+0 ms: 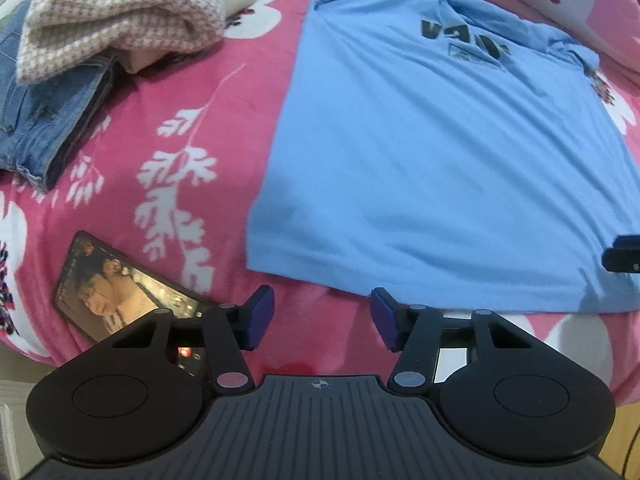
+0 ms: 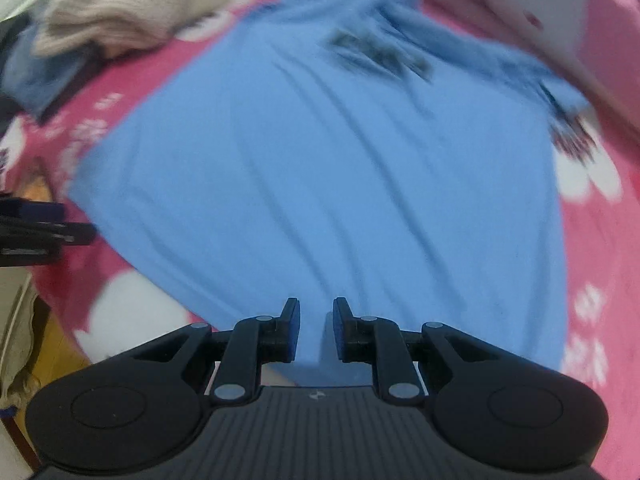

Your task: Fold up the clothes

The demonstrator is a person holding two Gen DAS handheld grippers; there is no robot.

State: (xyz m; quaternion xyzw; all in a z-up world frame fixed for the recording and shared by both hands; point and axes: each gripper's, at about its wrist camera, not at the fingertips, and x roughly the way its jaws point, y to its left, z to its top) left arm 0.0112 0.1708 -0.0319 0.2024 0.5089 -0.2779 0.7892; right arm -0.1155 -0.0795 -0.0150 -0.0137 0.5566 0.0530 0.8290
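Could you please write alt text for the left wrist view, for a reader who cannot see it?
A light blue T-shirt lies spread flat on a pink floral blanket, with the open left gripper just short of its near hem. A phone lies at lower left, folded clothes at upper left.

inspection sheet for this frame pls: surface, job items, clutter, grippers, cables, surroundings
Surface: pink blanket with white floral print, covering a bed.
Job's things: blue T-shirt spread flat, dark print up, hem nearest the grippers, sleeves bunched at the far end.
Clutter: phone with lit screen at the near edge; folded houndstooth garment on top of folded jeans, far left.
Grippers: left gripper open, over the blanket just short of the hem, nothing between the pads. Right gripper narrowly open over the hem, not gripping as far as seen.
Cables: nothing seen.
Surroundings: wooden floor beside the bed; right wrist view blurred.
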